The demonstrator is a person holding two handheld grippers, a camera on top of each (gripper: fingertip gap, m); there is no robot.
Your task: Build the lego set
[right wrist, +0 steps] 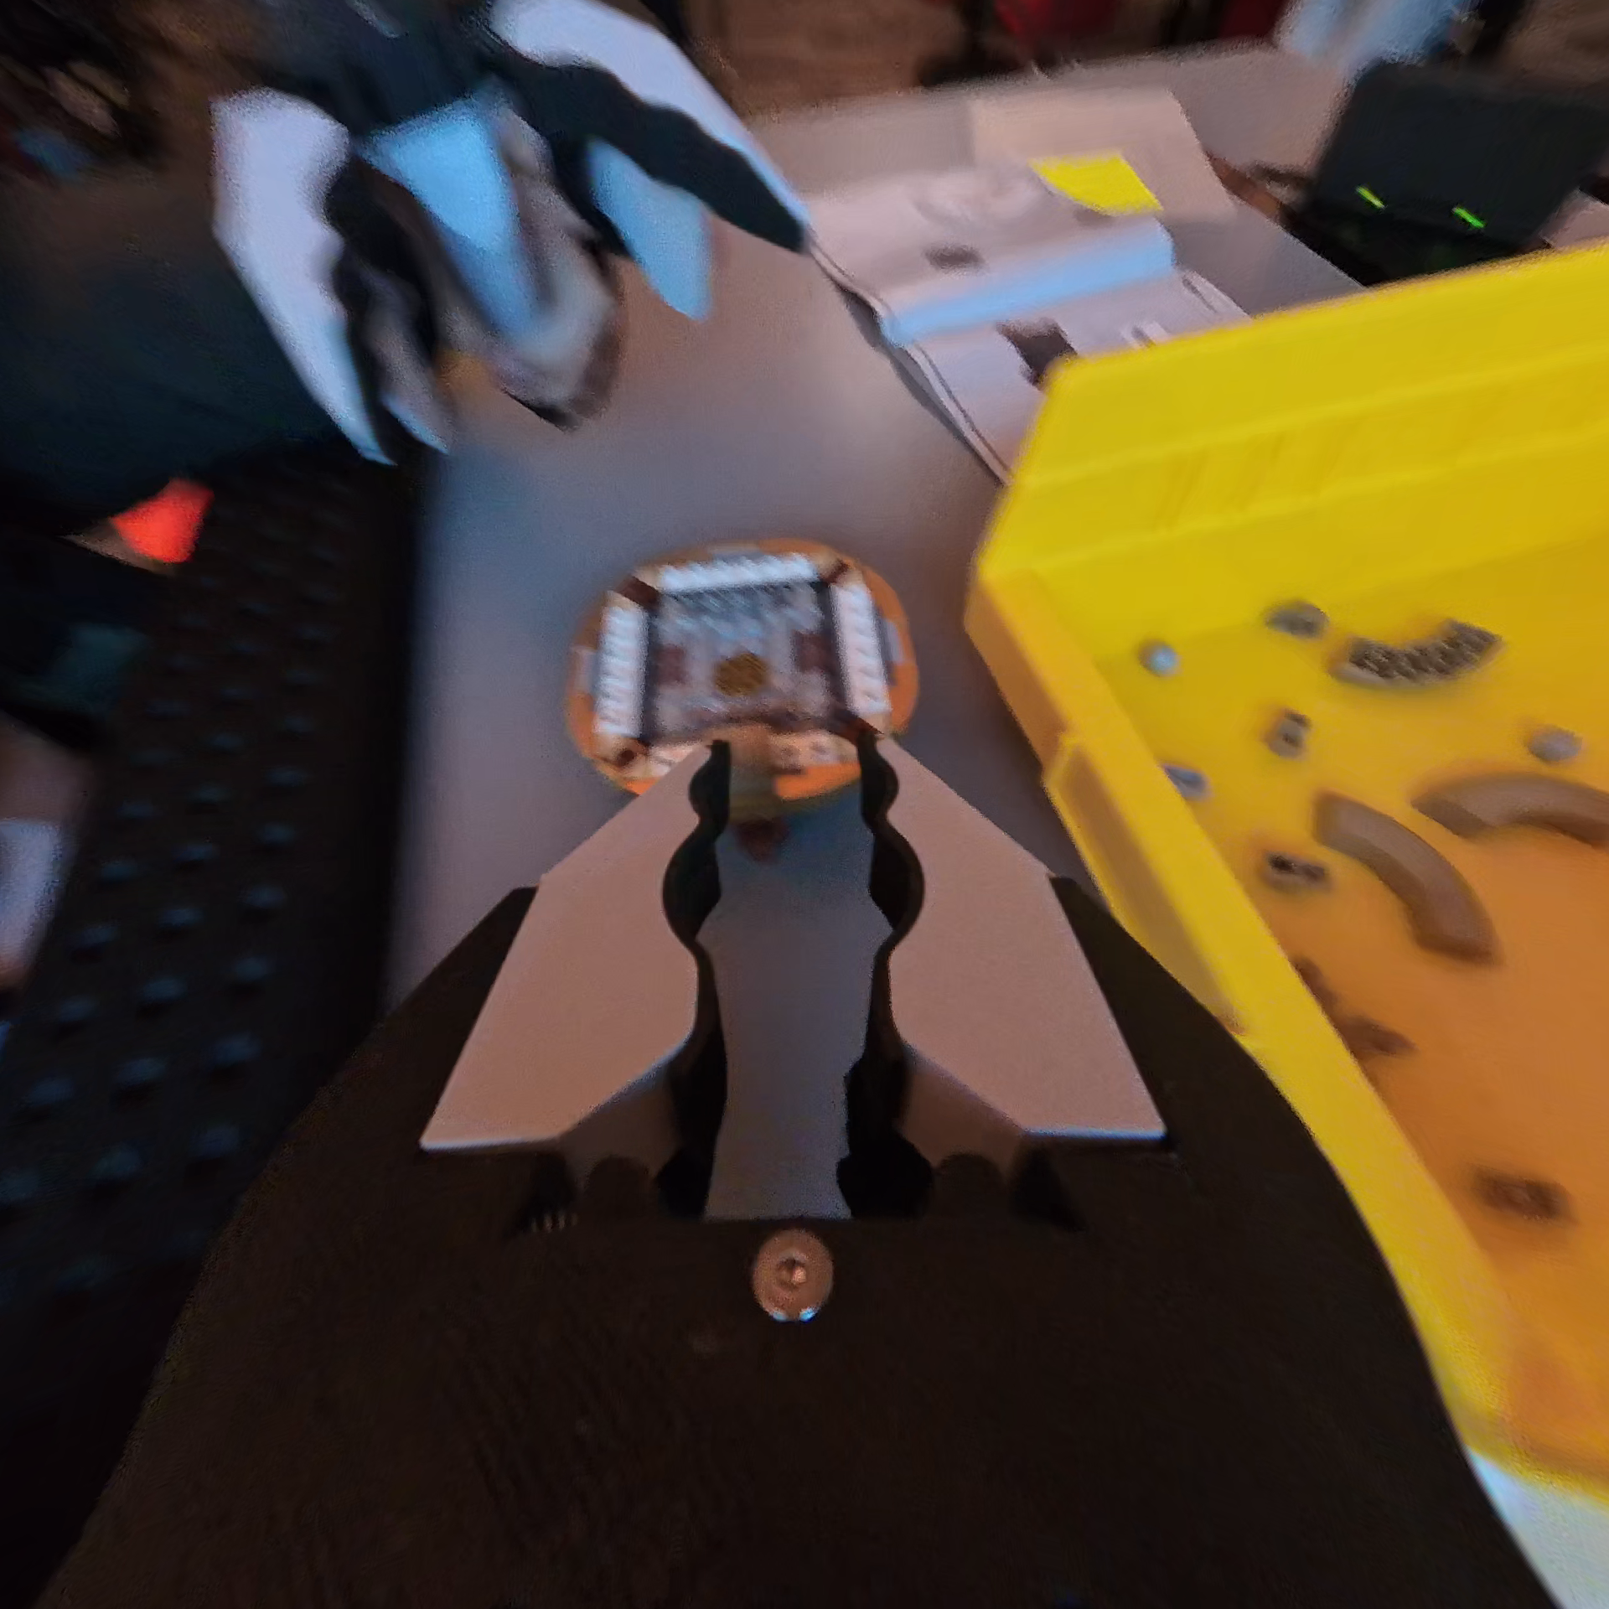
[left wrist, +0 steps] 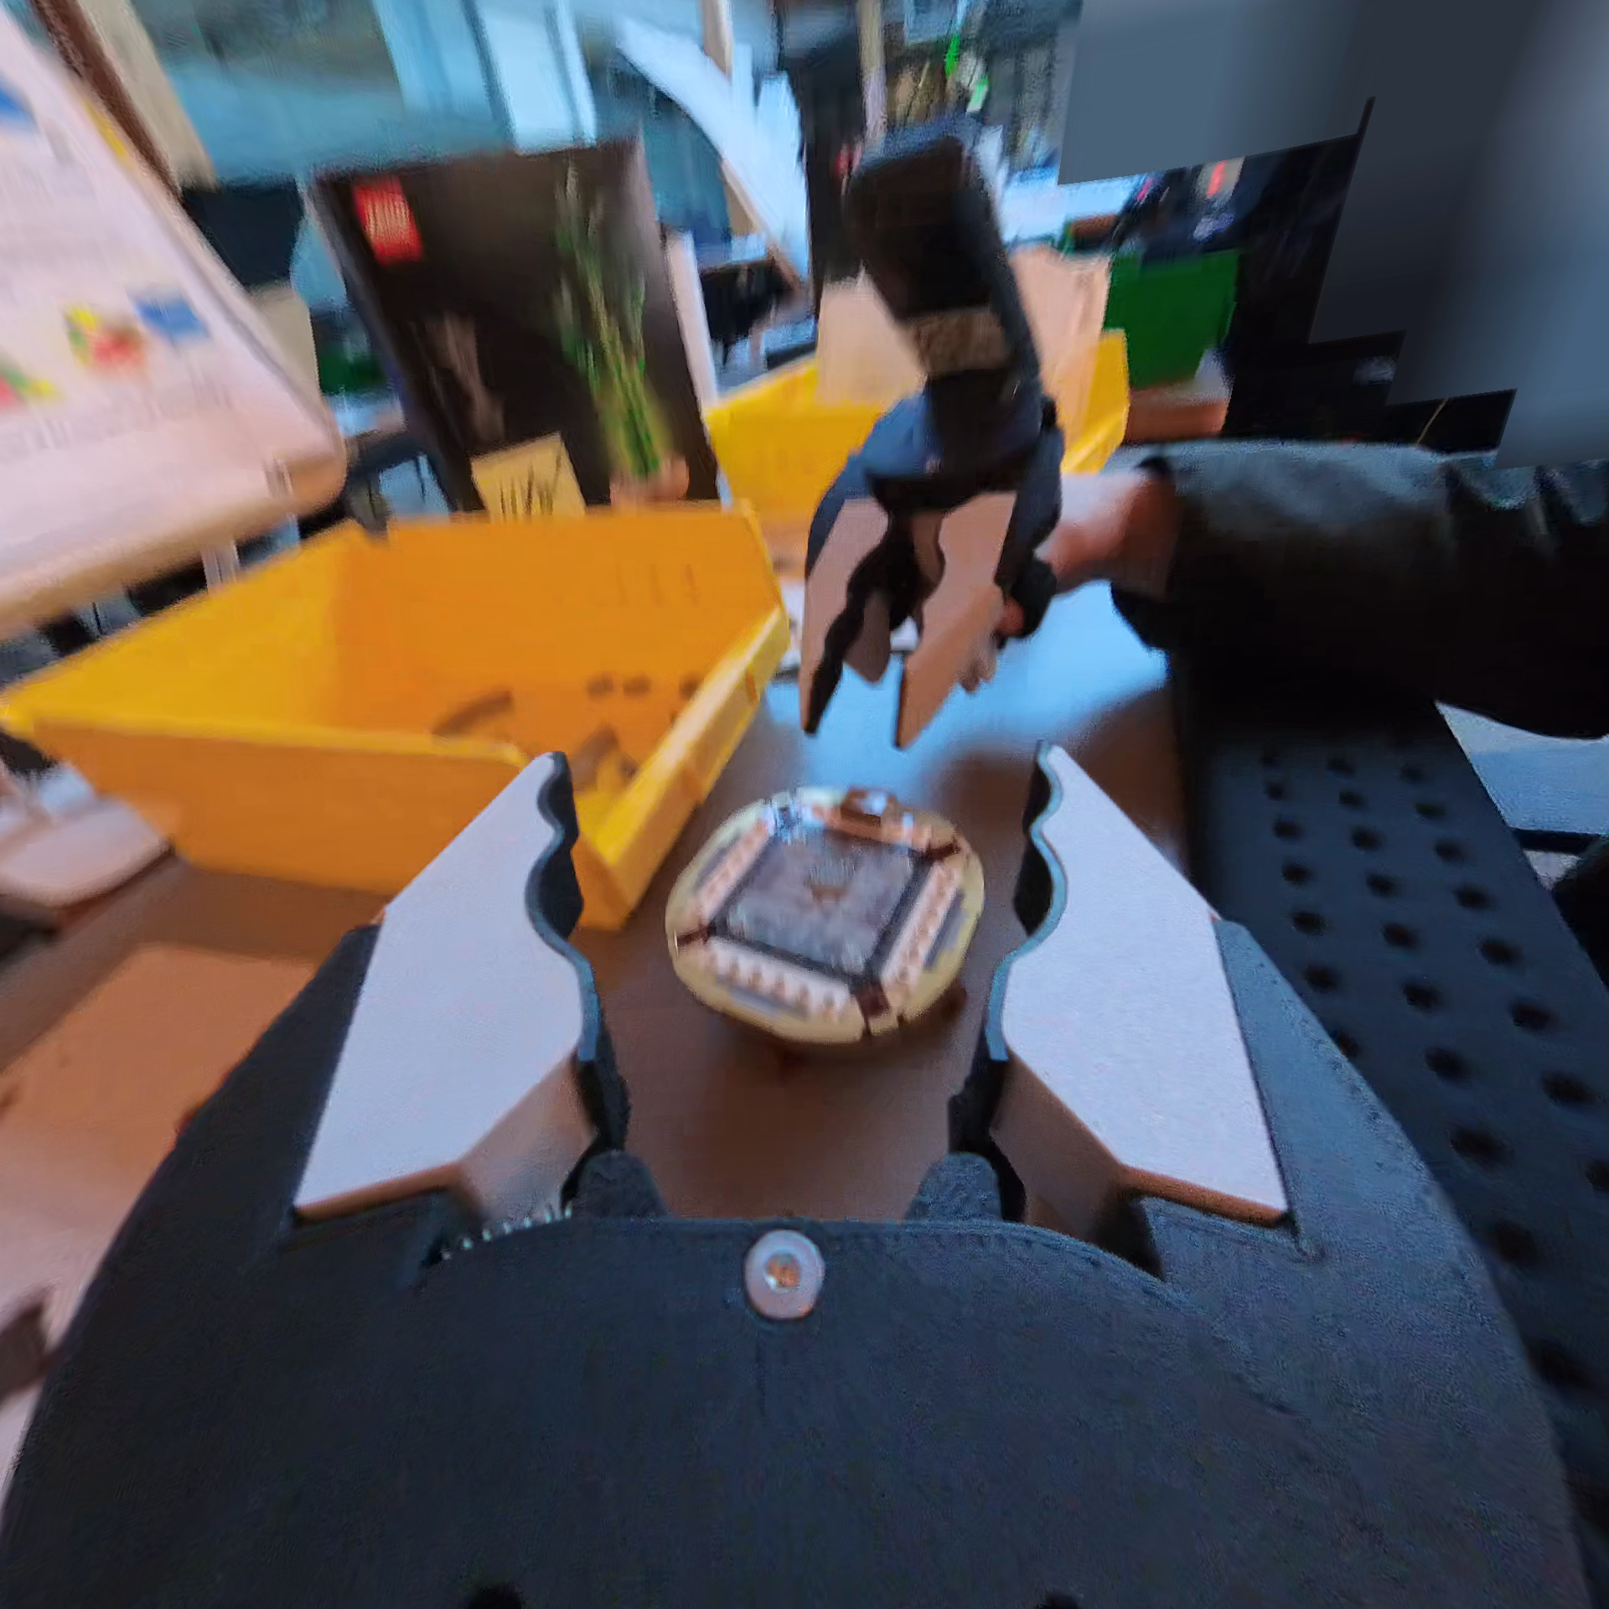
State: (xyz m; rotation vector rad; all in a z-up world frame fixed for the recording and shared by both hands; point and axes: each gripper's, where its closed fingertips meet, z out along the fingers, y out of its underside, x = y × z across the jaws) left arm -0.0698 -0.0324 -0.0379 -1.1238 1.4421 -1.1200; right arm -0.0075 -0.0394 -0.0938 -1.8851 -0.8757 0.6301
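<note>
No writing is legible in either view, as both are smeared by motion blur. In the left wrist view, a red square logo patch [left wrist: 387, 222] is seen at the top corner of the tall dark cardboard box [left wrist: 488, 348], its lettering blurred, and lines of print with small coloured pictures are noted on the large white tilted sheet [left wrist: 113, 348] at far left. In the right wrist view, unreadable grey print is noted on the open white paper booklet [right wrist: 1001, 261] beside the yellow plastic bin [right wrist: 1219, 453].
</note>
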